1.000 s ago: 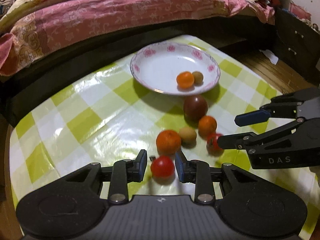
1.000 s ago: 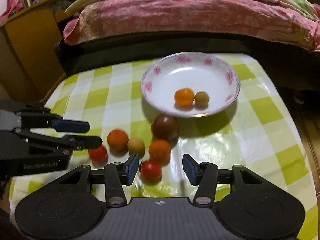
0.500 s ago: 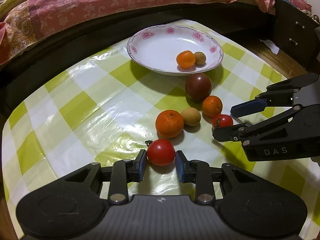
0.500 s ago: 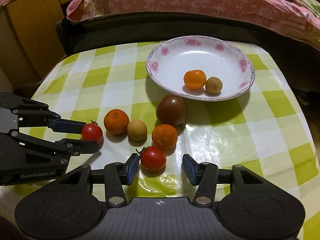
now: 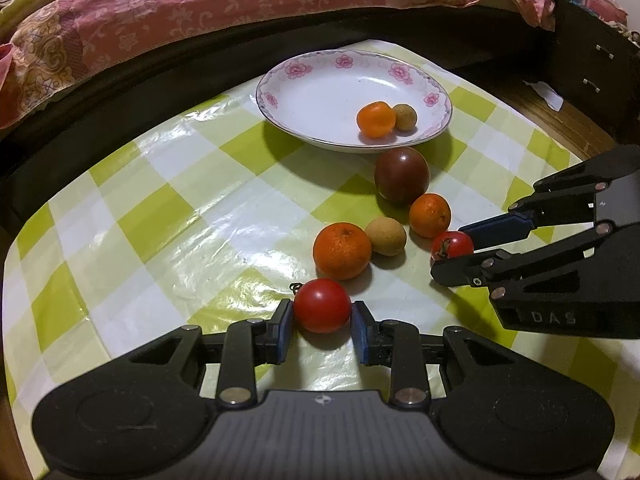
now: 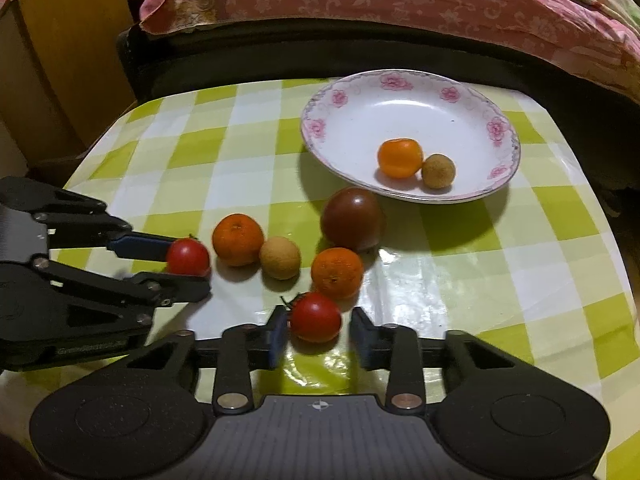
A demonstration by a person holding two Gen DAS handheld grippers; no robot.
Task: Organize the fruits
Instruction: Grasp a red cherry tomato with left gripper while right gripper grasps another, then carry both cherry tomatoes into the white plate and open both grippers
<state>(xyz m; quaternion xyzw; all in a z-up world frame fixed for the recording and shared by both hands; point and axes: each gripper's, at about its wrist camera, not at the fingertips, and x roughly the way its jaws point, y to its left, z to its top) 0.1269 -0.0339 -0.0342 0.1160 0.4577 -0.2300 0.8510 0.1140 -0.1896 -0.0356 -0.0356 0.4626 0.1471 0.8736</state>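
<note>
Gripping a small round red tomato [image 5: 322,306], the left gripper [image 5: 322,322] has both blue pads pressed on its sides. This is on the glossy green-and-white checked tablecloth [image 5: 160,208], well nearer than the white china plate with a pink flower rim [image 5: 328,96].

Right gripper [image 6: 318,330]: jaws have just been closing. A second red tomato with a green stalk [image 6: 315,317] sits between them. The pad on its left is at the fruit; a thin gap shows at the other pad, so it is not clamped.

Toward the plate from the grippers lie:
- a large orange mandarin [image 5: 342,251]
- a tan round longan [image 5: 387,236] touching it
- a smaller orange mandarin [image 5: 430,216]
- a dark purple-brown tomato [image 5: 401,175] just beside the plate's near rim

Plate contents: one glossy orange fruit [image 5: 375,120] and one tan longan-like fruit [image 5: 405,117], touching, on the near right part. The rest of the plate is bare.

Beyond the plate is a pink patterned quilt [image 5: 240,4].

Versus one second ago:
- The right jaws stood far wider around the second red tomato.
- The left pads stood off the small round red tomato and now touch it.
- The plate contents are unchanged.
</note>
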